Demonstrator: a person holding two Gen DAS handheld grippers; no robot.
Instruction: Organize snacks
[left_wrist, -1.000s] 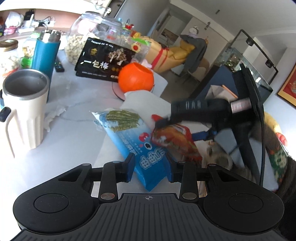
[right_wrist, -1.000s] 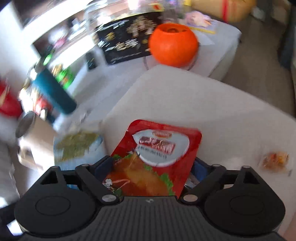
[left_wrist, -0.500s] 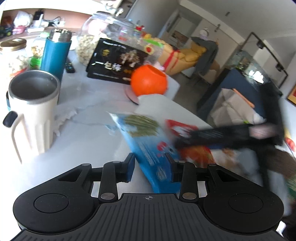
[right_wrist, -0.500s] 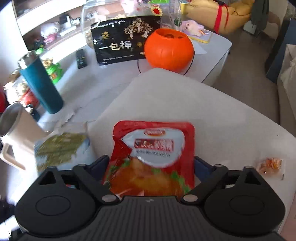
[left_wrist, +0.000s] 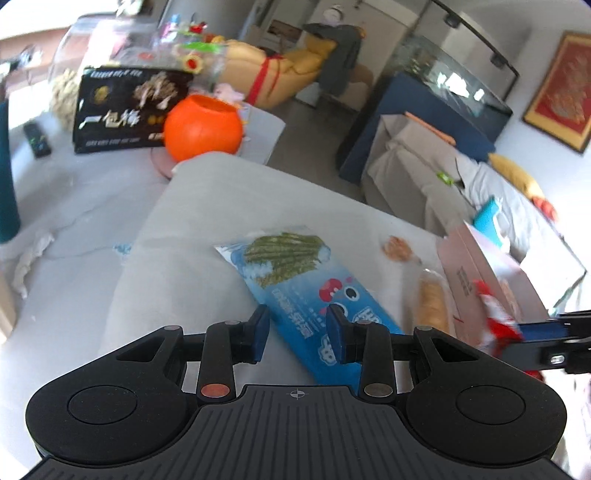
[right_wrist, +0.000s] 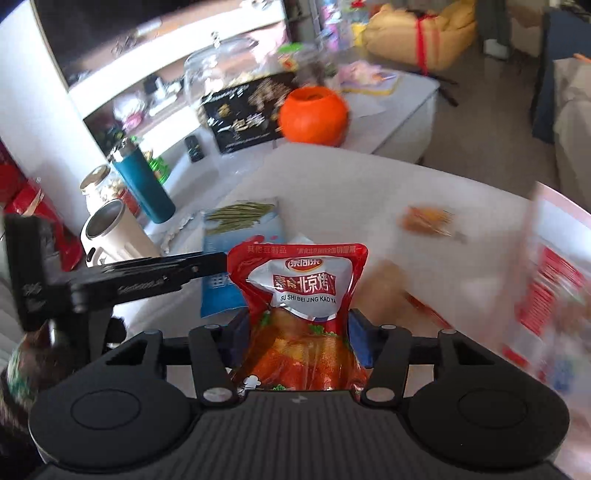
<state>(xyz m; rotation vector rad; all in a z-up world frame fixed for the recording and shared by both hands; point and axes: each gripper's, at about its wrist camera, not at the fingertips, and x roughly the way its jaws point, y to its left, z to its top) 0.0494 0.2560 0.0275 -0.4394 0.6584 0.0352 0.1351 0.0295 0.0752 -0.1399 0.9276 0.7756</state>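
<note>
My left gripper (left_wrist: 297, 328) is shut on a blue seaweed-snack packet (left_wrist: 291, 266) that lies slanted over the white padded surface (left_wrist: 207, 221). My right gripper (right_wrist: 299, 332) has a red pouch (right_wrist: 299, 280) upright between its jaws. The jaws are closing and the pads pinch the pouch's lower half. In the left wrist view the right gripper (left_wrist: 535, 339) and the red pouch (left_wrist: 495, 317) sit at the far right, by a pink box (left_wrist: 480, 266). The left gripper's arm (right_wrist: 147, 280) reaches in from the left of the right wrist view, over the blue packet (right_wrist: 240, 229).
A small orange wrapped snack (left_wrist: 397, 247) and a pack of biscuits (left_wrist: 430, 299) lie near the pink box (right_wrist: 554, 277). An orange pumpkin pot (left_wrist: 203, 129), a black box (left_wrist: 122, 110), a teal flask (right_wrist: 144, 184) and a cream mug (right_wrist: 110, 236) stand on the table behind.
The right gripper has closed in on the red pouch, lifted it and carried it right toward the pink box. The left gripper moved right with the blue packet, farther onto the white surface.
</note>
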